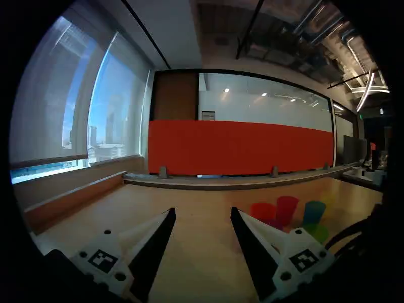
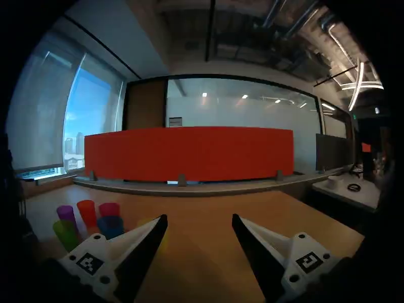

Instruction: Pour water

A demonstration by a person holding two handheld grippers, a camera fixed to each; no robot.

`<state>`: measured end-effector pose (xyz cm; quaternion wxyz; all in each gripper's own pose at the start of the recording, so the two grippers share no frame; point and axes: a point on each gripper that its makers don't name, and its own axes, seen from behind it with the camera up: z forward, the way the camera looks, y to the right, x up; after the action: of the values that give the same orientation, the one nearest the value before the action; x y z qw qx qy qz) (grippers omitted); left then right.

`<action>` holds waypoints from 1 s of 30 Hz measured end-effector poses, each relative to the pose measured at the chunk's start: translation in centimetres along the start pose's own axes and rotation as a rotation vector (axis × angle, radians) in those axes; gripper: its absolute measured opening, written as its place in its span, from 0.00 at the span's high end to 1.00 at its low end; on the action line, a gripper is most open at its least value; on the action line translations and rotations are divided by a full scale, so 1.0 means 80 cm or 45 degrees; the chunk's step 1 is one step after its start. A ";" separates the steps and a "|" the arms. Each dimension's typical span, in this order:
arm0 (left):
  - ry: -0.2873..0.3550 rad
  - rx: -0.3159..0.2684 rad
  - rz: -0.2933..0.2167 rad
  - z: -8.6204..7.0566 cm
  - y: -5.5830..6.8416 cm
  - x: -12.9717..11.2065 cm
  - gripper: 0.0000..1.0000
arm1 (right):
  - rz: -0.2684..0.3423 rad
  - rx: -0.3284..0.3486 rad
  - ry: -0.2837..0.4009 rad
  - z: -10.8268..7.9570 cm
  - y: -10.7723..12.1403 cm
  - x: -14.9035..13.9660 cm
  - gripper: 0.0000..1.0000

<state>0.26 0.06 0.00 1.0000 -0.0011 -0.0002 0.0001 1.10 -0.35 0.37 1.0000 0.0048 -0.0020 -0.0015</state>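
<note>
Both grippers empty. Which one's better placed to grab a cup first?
Left, marginally. Both the left gripper and right gripper are open and empty. The cups sit just past the left gripper's finger, near its gap; in the right gripper view the cups lie farther off to the side.

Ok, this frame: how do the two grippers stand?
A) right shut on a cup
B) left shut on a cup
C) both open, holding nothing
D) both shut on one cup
C: the left gripper and right gripper each have fingers spread over the table, with the coloured cups standing untouched farther off.
</note>
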 end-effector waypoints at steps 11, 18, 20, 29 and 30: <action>-0.022 -0.064 0.058 0.003 0.015 0.050 0.20 | -0.004 0.057 -0.026 0.007 -0.007 0.054 0.01; -0.016 -0.110 0.063 0.007 0.023 0.090 0.20 | 0.014 0.078 -0.028 0.013 -0.006 0.091 0.01; -0.008 -0.123 0.057 0.008 0.025 0.103 0.20 | 0.021 0.085 -0.025 0.015 -0.006 0.102 0.01; -0.017 -0.177 0.025 0.016 0.027 0.138 0.20 | 0.023 0.112 -0.045 0.021 -0.001 0.127 0.01; -0.019 -0.183 0.026 0.016 0.027 0.140 0.20 | 0.022 0.118 -0.048 0.020 -0.002 0.128 0.01</action>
<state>11.44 2.25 1.30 0.9973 -0.0729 -0.0077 0.0102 11.36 -0.57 2.04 0.9985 0.0509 -0.0210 0.0072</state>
